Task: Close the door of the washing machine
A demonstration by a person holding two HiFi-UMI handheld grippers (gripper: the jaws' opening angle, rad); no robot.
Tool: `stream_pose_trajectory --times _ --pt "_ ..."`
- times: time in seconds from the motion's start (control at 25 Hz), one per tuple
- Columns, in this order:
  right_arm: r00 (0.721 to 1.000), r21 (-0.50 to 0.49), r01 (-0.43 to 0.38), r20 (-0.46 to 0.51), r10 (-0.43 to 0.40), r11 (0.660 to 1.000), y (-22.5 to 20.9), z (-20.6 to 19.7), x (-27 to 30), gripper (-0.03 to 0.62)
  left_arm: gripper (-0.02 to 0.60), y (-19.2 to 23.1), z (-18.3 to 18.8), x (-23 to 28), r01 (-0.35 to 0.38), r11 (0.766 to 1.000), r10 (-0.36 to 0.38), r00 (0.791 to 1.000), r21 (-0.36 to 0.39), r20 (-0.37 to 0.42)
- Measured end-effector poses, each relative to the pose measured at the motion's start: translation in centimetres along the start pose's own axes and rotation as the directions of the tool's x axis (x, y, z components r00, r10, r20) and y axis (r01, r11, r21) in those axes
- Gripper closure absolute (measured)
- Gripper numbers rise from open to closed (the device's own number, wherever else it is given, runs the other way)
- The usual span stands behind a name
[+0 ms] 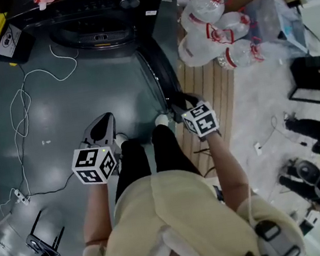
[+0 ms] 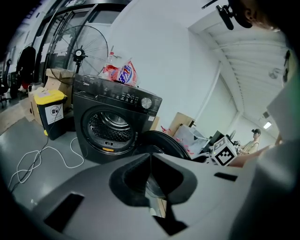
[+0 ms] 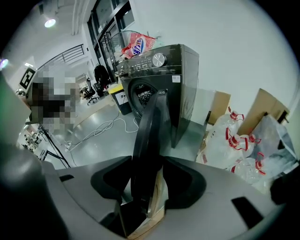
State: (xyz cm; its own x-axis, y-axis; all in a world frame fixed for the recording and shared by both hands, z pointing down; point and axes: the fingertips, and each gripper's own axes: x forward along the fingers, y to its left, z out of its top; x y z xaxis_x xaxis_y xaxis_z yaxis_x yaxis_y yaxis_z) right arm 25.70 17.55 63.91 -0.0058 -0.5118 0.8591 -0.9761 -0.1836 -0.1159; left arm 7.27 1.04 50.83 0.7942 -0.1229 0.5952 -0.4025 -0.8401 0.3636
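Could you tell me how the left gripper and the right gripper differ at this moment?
The left gripper's jaws are together with nothing between them; the right gripper's jaws are shut on the edge of the open door. The left gripper hangs over the floor, apart from the door, while the right gripper is at the door. Both point toward the washing machine.

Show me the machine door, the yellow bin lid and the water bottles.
door (image 3: 149,140): right gripper view, dark outer rim.
bin lid (image 2: 49,97): left gripper view, yellow top.
water bottles (image 1: 198,46): head view, one clear body.
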Motion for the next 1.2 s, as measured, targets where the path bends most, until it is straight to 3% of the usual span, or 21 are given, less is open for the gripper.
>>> stream_pose_trajectory --times 0.6,1.2 --pt "0.999 0.138 0.053 -0.018 -0.051 0.989 7.4 1.8 2.2 0.387 0.577 4.2 -4.4 -5.5 -0.067 0.992 0.071 0.997 -0.105 0.034" --pt "1.000 0.225 0.027 -0.006 -0.027 0.974 14.9 6.0 5.8 0.388 0.577 9.3 -7.0 -10.8 -0.136 0.968 0.156 0.984 -0.212 0.083"
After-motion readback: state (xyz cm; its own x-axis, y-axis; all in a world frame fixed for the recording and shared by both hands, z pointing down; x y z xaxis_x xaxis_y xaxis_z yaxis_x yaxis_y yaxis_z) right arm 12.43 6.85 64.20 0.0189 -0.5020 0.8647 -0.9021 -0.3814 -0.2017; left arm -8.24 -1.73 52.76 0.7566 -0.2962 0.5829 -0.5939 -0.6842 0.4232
